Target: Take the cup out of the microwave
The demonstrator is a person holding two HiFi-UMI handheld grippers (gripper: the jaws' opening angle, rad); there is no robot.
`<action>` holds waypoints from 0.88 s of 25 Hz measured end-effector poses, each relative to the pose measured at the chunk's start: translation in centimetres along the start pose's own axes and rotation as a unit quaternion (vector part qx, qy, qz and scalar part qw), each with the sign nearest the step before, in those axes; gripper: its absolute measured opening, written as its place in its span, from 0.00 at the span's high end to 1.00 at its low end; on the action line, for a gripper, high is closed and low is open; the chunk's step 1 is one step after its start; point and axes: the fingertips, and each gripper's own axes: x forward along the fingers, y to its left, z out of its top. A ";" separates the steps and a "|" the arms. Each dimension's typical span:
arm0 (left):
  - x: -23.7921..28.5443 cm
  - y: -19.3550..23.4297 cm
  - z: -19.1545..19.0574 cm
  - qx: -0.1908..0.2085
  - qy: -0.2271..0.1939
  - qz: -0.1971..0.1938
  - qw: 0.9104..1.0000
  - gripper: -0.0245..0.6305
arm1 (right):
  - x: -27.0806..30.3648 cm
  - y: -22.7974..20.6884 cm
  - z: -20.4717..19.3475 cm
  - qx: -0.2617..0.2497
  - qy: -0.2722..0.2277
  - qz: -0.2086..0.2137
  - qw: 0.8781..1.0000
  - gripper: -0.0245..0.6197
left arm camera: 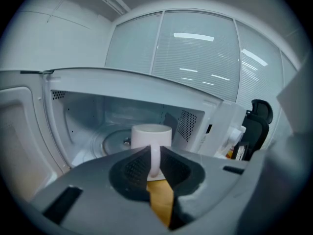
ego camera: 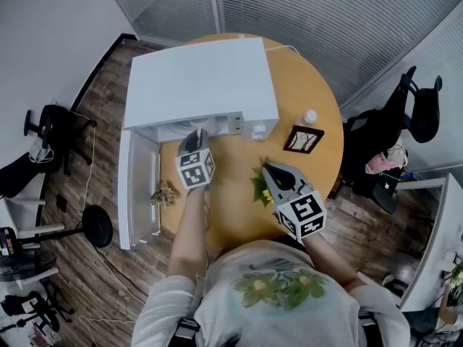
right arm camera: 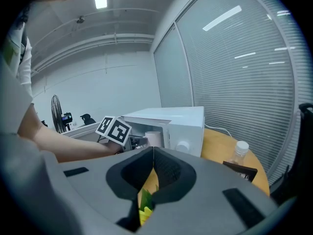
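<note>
Right gripper, jaws pressed together and empty, hovers near above the tabletop, while the left gripper farther off pinches the white cup by its handle at the open microwave's mouth.

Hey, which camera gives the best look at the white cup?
The left gripper view: the cup sits large in the mouth of the microwave, its handle pinched by the left gripper. The right gripper view shows it small and far; the head view barely shows it.
</note>
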 end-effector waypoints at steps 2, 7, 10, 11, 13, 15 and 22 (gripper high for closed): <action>-0.6 0.0 -0.2 0.000 -0.002 -0.001 1.000 0.88 | -0.3 0.5 0.0 -0.001 -0.001 0.002 1.000 0.93; -2.0 0.1 -0.3 -0.002 -0.009 0.001 1.000 0.88 | -0.9 1.5 0.1 -0.005 -0.009 0.013 1.000 0.94; -3.0 0.2 -0.3 -0.002 -0.015 0.003 1.000 0.88 | -1.3 2.3 0.3 -0.008 -0.015 0.021 1.000 0.94; -3.4 0.2 -0.3 -0.001 -0.016 0.004 1.000 0.88 | -1.4 2.5 0.3 -0.009 -0.017 0.022 1.000 0.94; -4.2 0.1 -0.2 0.000 -0.018 0.003 1.000 0.88 | -1.7 2.9 0.4 -0.010 -0.020 0.025 0.999 0.93; -4.9 0.0 -0.3 0.001 -0.022 0.002 1.000 0.88 | -2.0 3.2 0.5 -0.012 -0.023 0.027 0.999 0.93; -7.3 -0.7 -0.9 0.007 -0.030 -0.001 1.000 0.88 | -2.8 4.1 -0.1 -0.016 -0.022 0.036 0.999 0.93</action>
